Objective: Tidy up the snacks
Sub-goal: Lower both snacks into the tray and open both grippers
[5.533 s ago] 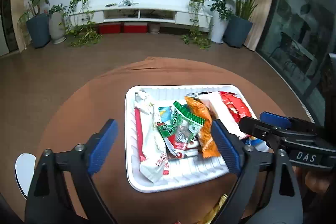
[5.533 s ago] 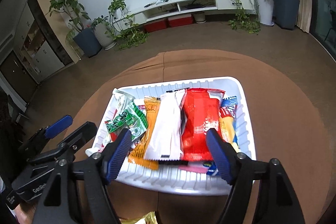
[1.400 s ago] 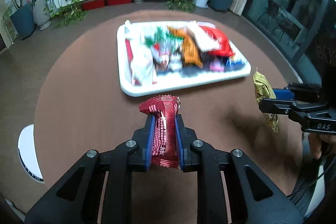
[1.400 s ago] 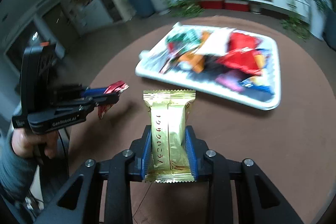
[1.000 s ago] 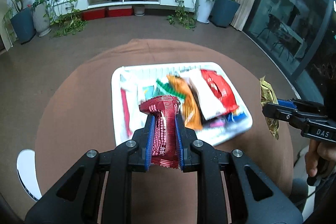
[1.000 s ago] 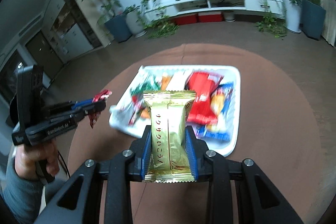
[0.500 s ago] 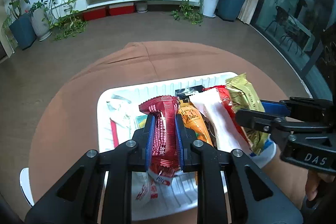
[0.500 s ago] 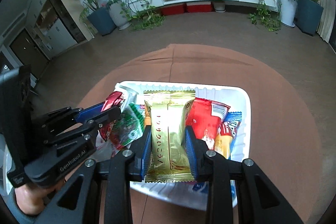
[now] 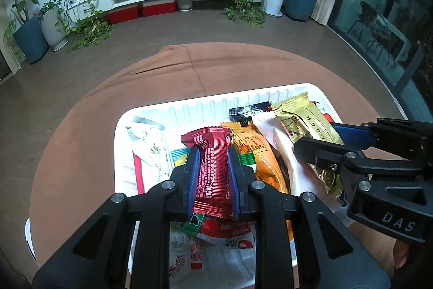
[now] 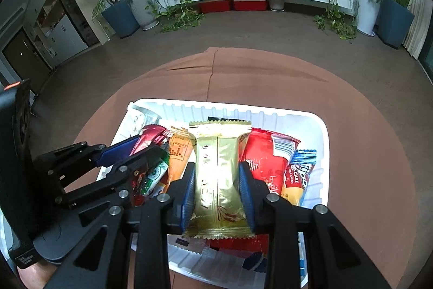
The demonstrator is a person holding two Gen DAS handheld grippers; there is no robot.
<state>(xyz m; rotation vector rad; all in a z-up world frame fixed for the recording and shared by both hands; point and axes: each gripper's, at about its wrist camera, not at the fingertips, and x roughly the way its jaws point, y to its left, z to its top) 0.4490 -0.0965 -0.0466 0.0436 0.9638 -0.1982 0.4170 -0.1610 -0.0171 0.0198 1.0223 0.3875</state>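
From the left wrist camera, the left hand-held gripper is clenched on a red snack packet, its blue pads pressing both long sides. The jaws have just been easing apart a little, with the packet between them and the pads on it. The packet hangs over the near left part of the white tray, above a green-and-red wrapper lying in the tray. The tray sits on the round bench under a brown cloth. Right of the red packet, inside the tray, lie an orange packet and a white packet. Further right over the tray, the right hand-held gripper comes in from the side, grasping a gold snack packet.

From the right wrist camera, the right hand-held gripper grips the gold snack packet by its two long edges, upright over the middle of the tray. Right of it in the tray lie a large red packet and a blue-topped roll cake packet. To the left, over the tray's left side, the left hand-held gripper holds the red snack packet.
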